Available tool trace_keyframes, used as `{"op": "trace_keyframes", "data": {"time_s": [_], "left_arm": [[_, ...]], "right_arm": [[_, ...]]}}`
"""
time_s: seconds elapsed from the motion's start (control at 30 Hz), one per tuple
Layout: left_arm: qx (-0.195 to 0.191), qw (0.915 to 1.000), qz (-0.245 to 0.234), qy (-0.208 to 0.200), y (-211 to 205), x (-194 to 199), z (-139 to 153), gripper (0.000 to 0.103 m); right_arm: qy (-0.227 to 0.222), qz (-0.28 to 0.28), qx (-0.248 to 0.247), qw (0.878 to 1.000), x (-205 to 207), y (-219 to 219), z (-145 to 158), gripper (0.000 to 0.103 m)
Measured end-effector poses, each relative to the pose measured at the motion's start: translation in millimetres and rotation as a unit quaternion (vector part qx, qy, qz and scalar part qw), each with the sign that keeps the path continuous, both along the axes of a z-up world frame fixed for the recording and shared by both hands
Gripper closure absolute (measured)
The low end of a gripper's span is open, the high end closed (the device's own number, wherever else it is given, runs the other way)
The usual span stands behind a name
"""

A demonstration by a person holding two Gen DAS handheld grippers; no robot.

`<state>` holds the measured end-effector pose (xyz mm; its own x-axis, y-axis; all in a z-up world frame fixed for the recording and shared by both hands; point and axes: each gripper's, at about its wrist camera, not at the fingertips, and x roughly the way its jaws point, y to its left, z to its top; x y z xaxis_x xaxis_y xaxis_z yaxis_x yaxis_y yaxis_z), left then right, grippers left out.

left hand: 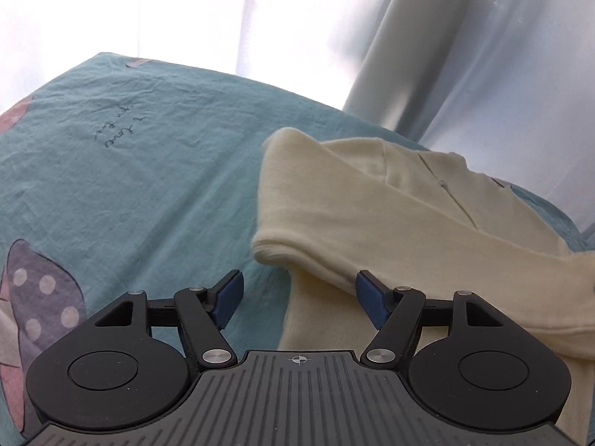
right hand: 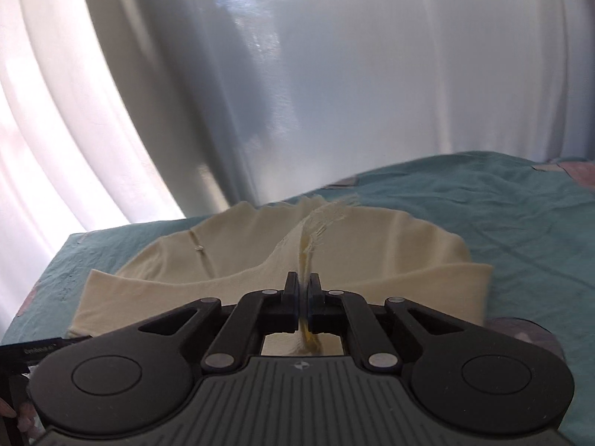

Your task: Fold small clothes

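You are in a home, most likely a bedroom. You work on a bed or table covered by a wrinkled teal sheet printed with polka-dot shapes and handwritten script. Behind it hang pale curtains with daylight glowing through. A cream garment lies on the sheet.

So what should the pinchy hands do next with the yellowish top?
Probably carry the pinched fabric across. The right gripper is shut on a raised ridge of the cream top, while the left gripper hangs open over its near edge, holding nothing.
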<state>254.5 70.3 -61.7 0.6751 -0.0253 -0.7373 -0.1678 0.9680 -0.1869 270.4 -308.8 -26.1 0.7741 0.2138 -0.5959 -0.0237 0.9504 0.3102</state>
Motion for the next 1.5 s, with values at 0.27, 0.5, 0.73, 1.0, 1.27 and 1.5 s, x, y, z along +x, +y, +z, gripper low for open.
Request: {"op": "trace_keyframes", "data": {"time_s": [0.27,0.5,0.73,1.0,1.27,1.5], "left_arm": [[0.006,0.9997,-0.025,0.000,-9,5,2,0.031],[0.013,0.9993,-0.036,0.003,-15,3,1,0.031],[0.020,0.9990,-0.031,-0.025,-16,-2,18,0.027],[0.033,0.9977,-0.052,-0.029,-29,11,18,0.027],[0.046,0.9950,-0.076,-0.045,-44,19,24,0.026],[0.037,0.9885,-0.135,-0.057,-82,36,17,0.006]], "right_arm": [[0.043,-0.053,0.019,0.997,-14,-34,-30,0.098],[0.069,-0.051,0.046,0.995,-5,-30,-41,0.092],[-0.002,-0.059,-0.091,0.994,-15,-14,-14,0.100],[0.021,-0.068,-0.120,0.990,-8,-24,-25,0.100],[0.056,-0.098,-0.154,0.982,-3,-26,-36,0.090],[-0.035,-0.065,-0.135,0.988,-9,12,-11,0.080]]}}
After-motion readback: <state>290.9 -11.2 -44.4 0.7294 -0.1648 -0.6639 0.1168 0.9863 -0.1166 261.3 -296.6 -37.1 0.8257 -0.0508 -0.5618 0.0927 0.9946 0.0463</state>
